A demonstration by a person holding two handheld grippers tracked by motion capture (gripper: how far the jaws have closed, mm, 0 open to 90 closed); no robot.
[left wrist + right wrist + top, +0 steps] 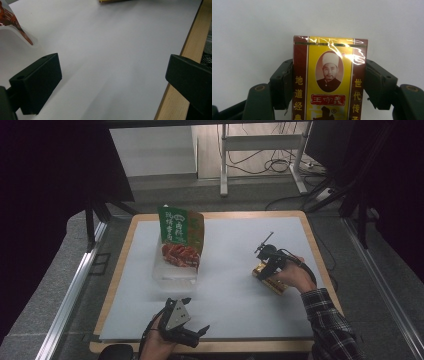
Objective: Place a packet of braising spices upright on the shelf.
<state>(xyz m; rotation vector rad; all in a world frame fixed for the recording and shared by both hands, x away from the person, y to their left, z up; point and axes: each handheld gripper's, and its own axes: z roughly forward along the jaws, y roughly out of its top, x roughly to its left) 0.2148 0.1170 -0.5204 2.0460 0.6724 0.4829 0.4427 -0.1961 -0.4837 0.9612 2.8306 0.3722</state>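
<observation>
Right gripper (329, 82) clamps yellow box (329, 75) by its sides; glossy wrap could let it slip. Left gripper (112, 82) rests open, empty.

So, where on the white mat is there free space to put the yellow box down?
The middle of the white mat, between the snack bag and the yellow box, is bare. So is the far right corner. Around the bag's clear tray it is crowded.

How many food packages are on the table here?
2. The green-and-red pouch stands upright at the white mat's far left; the yellow-and-maroon box lies near the right edge, between the right gripper fingers.
</observation>
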